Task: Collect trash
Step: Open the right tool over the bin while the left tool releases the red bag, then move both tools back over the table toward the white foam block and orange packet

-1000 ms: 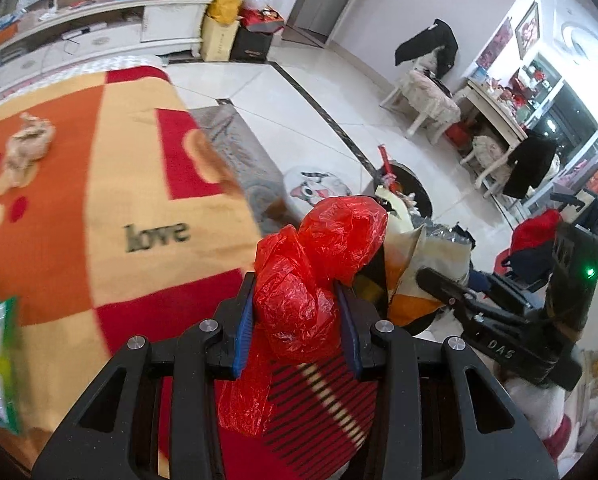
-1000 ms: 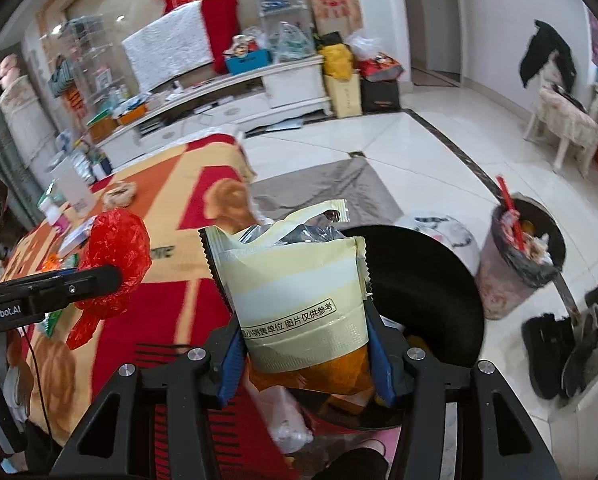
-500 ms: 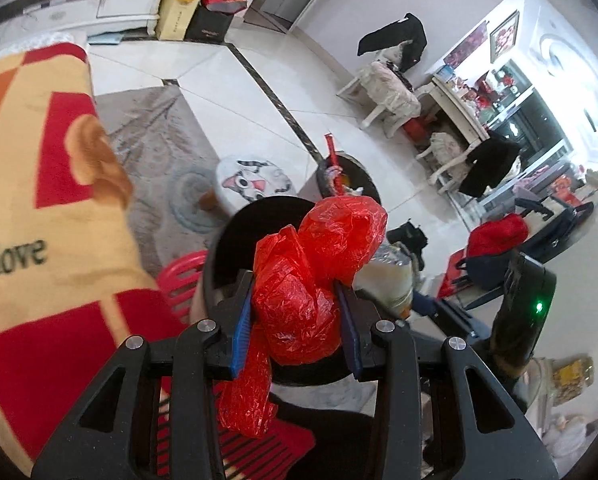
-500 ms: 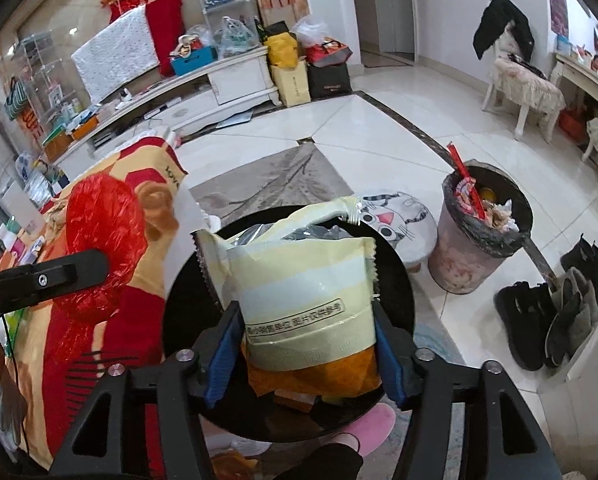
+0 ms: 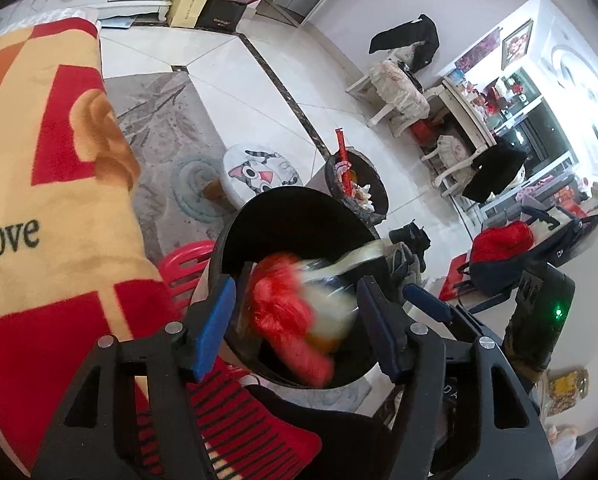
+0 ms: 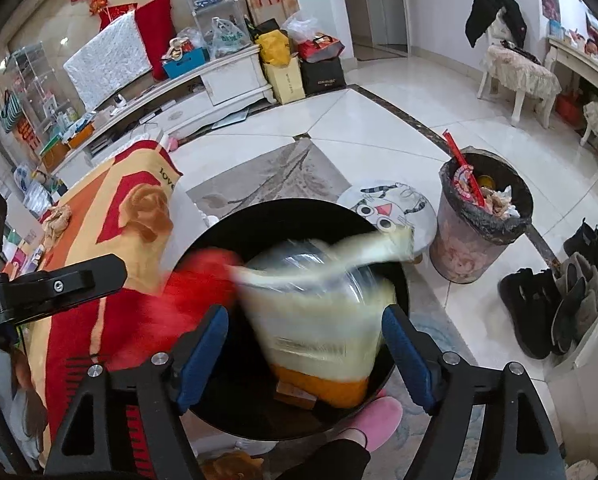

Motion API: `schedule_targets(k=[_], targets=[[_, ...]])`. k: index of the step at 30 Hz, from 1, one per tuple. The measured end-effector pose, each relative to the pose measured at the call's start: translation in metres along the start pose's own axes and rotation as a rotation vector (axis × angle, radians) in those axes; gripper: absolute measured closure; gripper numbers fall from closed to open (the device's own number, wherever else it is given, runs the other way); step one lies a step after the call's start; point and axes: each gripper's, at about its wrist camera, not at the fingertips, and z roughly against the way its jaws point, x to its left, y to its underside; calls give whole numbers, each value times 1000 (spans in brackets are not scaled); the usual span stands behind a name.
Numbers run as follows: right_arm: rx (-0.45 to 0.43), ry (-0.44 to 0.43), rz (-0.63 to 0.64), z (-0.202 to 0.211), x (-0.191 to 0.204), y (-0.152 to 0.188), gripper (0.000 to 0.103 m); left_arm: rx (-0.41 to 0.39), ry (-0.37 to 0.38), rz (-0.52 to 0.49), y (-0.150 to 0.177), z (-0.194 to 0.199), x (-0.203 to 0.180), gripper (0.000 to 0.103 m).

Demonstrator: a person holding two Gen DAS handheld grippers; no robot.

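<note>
With my left gripper and right gripper both spread wide, the crumpled red plastic bag and cream-and-orange snack packet blur above the round black bin, where either could catch its rim and spill.

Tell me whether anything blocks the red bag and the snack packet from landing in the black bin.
Nothing visible does. The red bag and snack packet, both blurred, sit inside the black bin's open mouth. Both tongs, left and right, stand open and touch neither piece.
</note>
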Motion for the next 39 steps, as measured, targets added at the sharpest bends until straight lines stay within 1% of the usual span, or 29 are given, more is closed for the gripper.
schedule_targets(k=[6, 13, 19, 21, 26, 34, 39], targets=[[-4, -6, 5, 4, 5, 1, 24, -21, -40, -25, 6, 12, -1, 41], [0, -24, 16, 6, 18, 4, 24, -65, -138, -61, 14, 33, 4, 41], [-1, -42, 35, 8, 36, 6, 24, -105, -235, -64, 26, 55, 23, 41], [-5, -51, 46, 9, 45, 7, 24, -122, -270, -50, 31, 65, 32, 41], [-10, -77, 77, 11, 70, 8, 24, -150, -325, -20, 43, 87, 54, 41], [-14, -133, 151, 14, 124, 14, 24, -209, -383, 22, 59, 133, 84, 41], [-1, -182, 182, 11, 156, 18, 24, -246, -409, 50, 74, 169, 104, 41]])
